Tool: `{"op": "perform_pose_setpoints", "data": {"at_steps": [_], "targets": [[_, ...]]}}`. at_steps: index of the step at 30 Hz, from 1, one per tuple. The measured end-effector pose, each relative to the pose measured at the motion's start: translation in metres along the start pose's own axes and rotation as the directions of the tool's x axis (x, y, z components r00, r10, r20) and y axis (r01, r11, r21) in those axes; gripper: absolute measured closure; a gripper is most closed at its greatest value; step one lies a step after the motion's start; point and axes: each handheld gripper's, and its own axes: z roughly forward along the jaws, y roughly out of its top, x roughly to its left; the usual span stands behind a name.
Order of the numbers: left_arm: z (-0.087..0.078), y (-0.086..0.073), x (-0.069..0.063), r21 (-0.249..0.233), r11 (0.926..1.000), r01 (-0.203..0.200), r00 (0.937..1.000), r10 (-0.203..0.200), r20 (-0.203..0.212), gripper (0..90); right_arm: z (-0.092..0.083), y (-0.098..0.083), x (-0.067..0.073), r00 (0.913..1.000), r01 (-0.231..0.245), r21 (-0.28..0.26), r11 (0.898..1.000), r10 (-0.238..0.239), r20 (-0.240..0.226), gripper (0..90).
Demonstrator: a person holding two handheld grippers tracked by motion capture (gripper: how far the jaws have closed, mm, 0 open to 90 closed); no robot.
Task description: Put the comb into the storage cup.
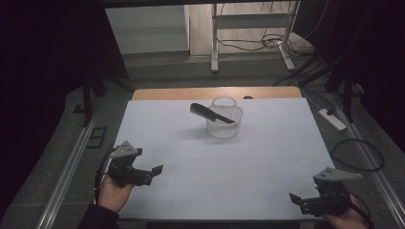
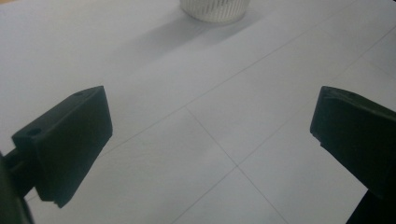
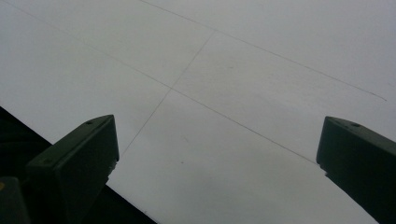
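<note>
A white wire basket [image 1: 223, 119] stands on the white table [image 1: 267, 143] toward the far middle. A black comb [image 1: 210, 113] lies across its rim, its toothed end jutting out to the left. My left gripper [image 1: 154, 172] sits low at the near left, held by a hand, its jaws wide apart with nothing between them; the left gripper view looks over bare table to the basket's base [image 2: 214, 9]. At the near right corner my right gripper [image 1: 295, 200] is open too, over bare table near the front edge [image 3: 84, 154].
A wooden strip [image 1: 215, 92] runs along the table's far edge. Beyond it on the floor stand a white desk frame [image 1: 250, 33] with cables. A power strip [image 1: 332, 119] and a looped cable [image 1: 358, 155] lie on the floor at the right.
</note>
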Motion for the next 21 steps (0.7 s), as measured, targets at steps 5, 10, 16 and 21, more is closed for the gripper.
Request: {"op": "perform_pose_setpoints", "data": {"at_steps": [5,10,16,21], "targets": [[-0.005,-0.004,-0.003,0.003,1.0000,-0.002,1.0000,0.002,-0.010,0.0,0.000,0.000,0.000,1.0000,-0.001,0.000,1.000,0.001,0.001,0.0],[-0.010,-0.008,-0.004,0.002,1.0000,0.005,0.9999,-0.005,-0.016,0.0,0.000,0.000,0.000,1.0000,-0.001,0.000,1.000,0.001,0.002,0.0],[-0.017,-0.014,-0.005,-0.005,0.9999,0.016,0.9996,-0.016,-0.024,0.0,0.000,0.000,0.000,1.0000,-0.001,0.001,1.000,0.001,0.003,0.0],[-0.023,-0.020,-0.005,-0.008,0.9997,0.024,0.9992,-0.024,-0.032,0.0,0.000,0.000,0.000,1.0000,-0.003,0.002,1.000,0.003,0.004,0.0]]}}
